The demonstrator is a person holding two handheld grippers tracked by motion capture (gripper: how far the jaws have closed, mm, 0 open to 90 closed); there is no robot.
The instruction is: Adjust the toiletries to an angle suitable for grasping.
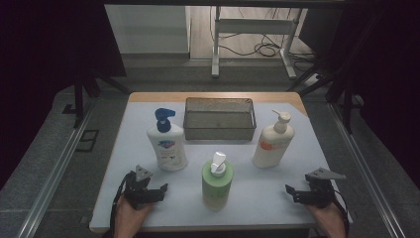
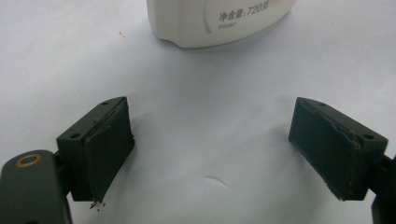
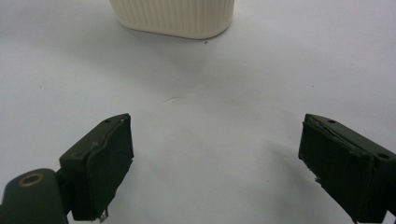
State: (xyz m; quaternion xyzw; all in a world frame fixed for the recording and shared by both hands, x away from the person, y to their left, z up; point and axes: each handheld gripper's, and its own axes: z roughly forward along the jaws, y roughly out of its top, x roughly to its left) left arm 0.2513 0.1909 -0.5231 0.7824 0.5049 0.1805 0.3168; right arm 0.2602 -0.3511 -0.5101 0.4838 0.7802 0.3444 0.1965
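Three pump bottles stand on the pale mat (image 1: 129,148). One is a white bottle with a blue pump (image 1: 166,145), one a green bottle with a white pump (image 1: 217,182), and one a cream bottle with an orange label (image 1: 273,143). A metal mesh basket (image 1: 219,119) sits behind them with nothing in it that I can see. My left gripper (image 1: 152,184) rests near the front left and is open. In its own view, the left gripper (image 2: 210,149) faces the white bottle's base (image 2: 219,21). My right gripper (image 1: 297,192) is at the front right, also open. The right gripper (image 3: 215,158) points at the cream bottle's ribbed base (image 3: 173,16).
The wooden tabletop (image 1: 292,96) shows past the mat's far edge. Metal rails (image 1: 59,163) run along both sides of the table. A white frame with cables (image 1: 252,29) stands on the floor beyond it. Bare mat lies between each gripper and the bottle ahead of it.
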